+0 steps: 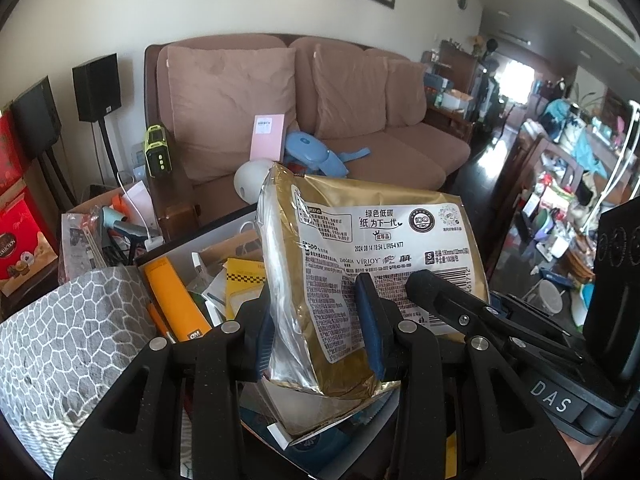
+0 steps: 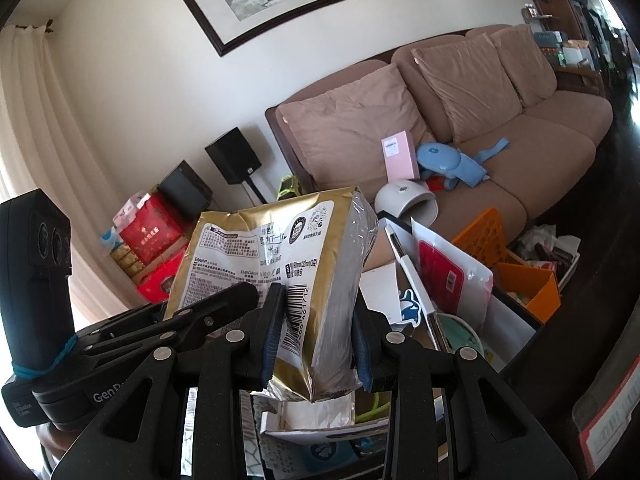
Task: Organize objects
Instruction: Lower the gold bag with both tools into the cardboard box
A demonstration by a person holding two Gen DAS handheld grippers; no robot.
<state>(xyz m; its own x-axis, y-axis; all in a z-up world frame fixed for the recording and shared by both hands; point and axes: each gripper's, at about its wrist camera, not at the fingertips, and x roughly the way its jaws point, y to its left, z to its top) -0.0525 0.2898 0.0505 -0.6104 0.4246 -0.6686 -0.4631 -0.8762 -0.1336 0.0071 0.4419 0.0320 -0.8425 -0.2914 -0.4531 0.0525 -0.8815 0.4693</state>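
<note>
A gold plastic pack of tissues (image 1: 372,252) with a white printed label is held up in the air by both grippers. My left gripper (image 1: 320,328) is shut on its left end, blue pads pressing both faces. My right gripper (image 2: 316,344) is shut on the other end of the same gold pack (image 2: 272,264), near the barcode. In the left wrist view the right gripper's fingers (image 1: 448,300) reach in from the right. In the right wrist view the left gripper's fingers (image 2: 200,316) come in from the left.
Below the pack stands an open box (image 1: 176,256) crammed with an orange book (image 1: 176,300), a yellow packet and papers. A grey patterned cloth (image 1: 68,344) lies at the left. An orange crate (image 2: 520,268) and white folders (image 2: 448,272) lie right. Behind is a brown sofa (image 1: 304,104).
</note>
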